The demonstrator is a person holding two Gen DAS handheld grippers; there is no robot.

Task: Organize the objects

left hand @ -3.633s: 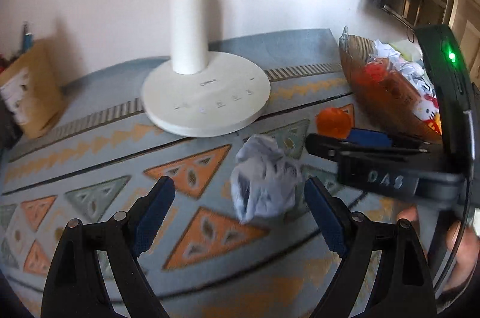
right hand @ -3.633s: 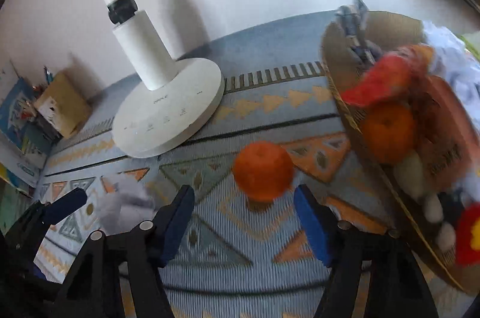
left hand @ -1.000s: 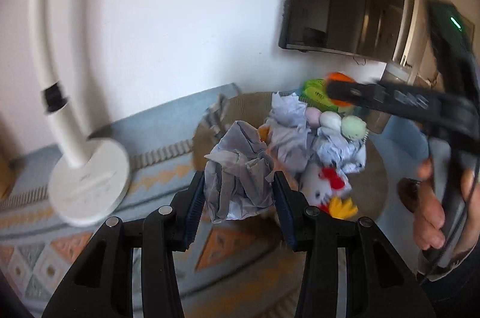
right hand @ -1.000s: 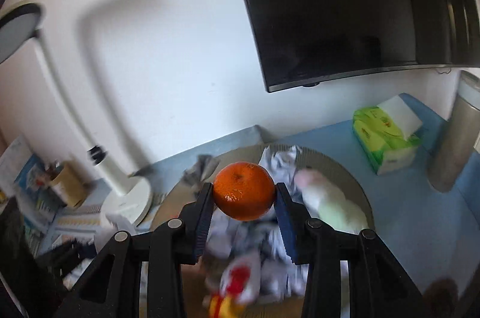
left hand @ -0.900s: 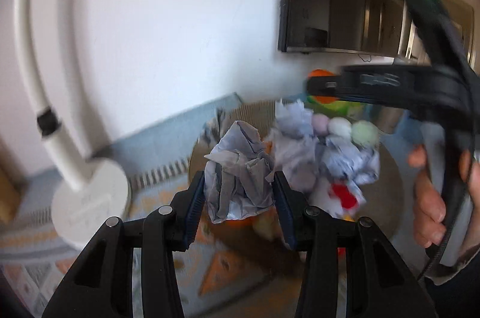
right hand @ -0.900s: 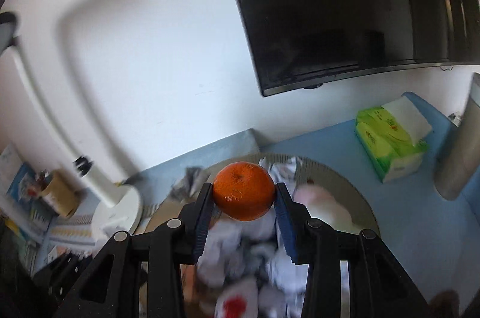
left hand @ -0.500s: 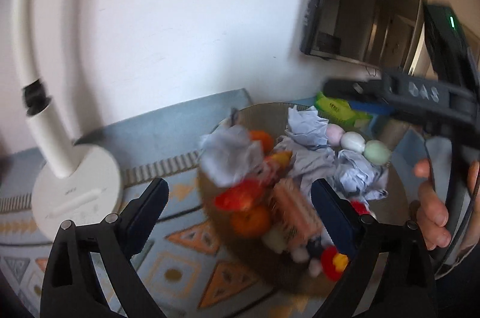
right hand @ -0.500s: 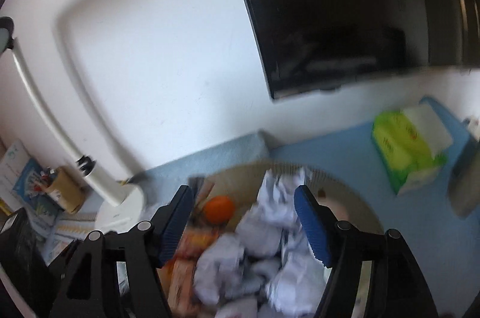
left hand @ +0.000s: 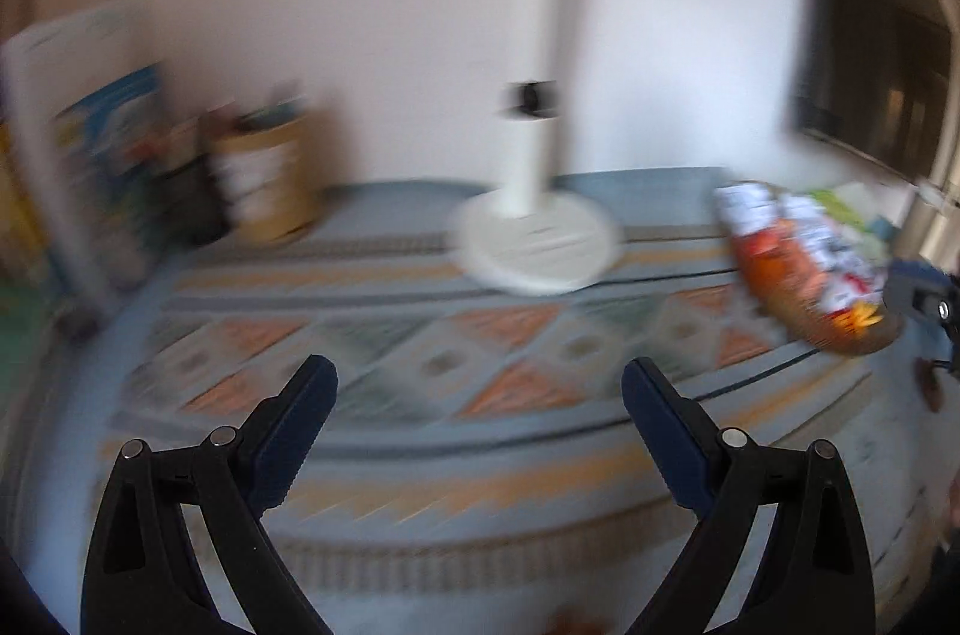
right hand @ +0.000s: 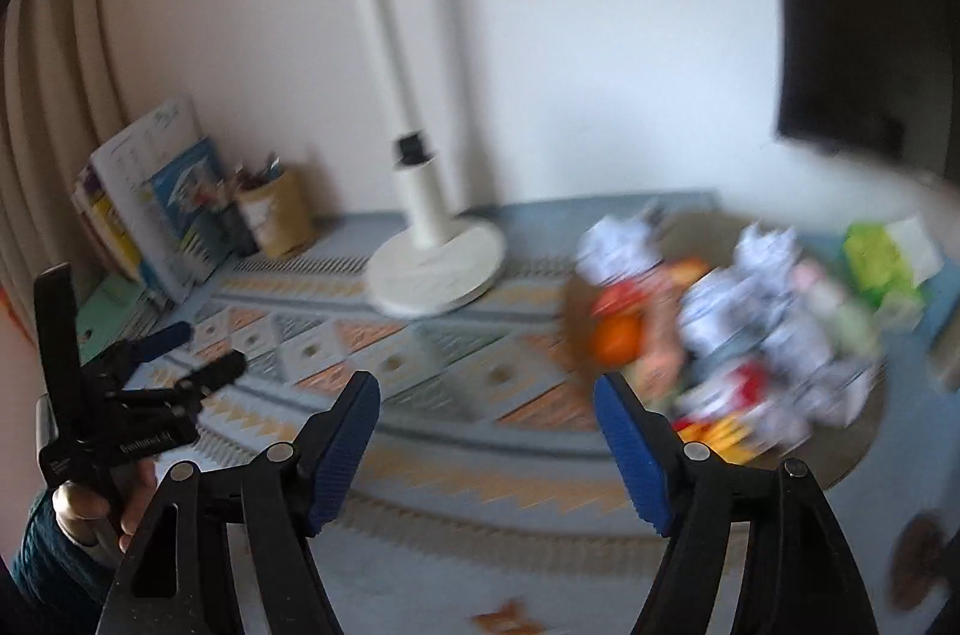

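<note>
Both views are motion-blurred. A round brown basket [right hand: 864, 431] sits at the right, heaped with crumpled paper balls [right hand: 618, 245], an orange [right hand: 615, 338] and small toys. It also shows at the right edge of the left wrist view [left hand: 852, 335]. My right gripper [right hand: 486, 431] is open and empty above the patterned mat [right hand: 420, 365], left of the basket. My left gripper [left hand: 480, 431] is open and empty over the mat [left hand: 480, 365], well left of the basket. It also shows in the right wrist view [right hand: 198, 353] at the far left.
A white desk lamp stands on its round base [right hand: 435, 269] at the back of the mat, also in the left wrist view [left hand: 537, 242]. A pen cup [right hand: 276, 212] and books [right hand: 153, 191] stand at the back left. A green tissue pack [right hand: 882, 257] lies behind the basket. A dark monitor [right hand: 864, 5] hangs at upper right.
Both grippers let go: the crumpled paper and the orange now lie in the basket. Both grippers have since pulled back and swung left, away from the basket.
</note>
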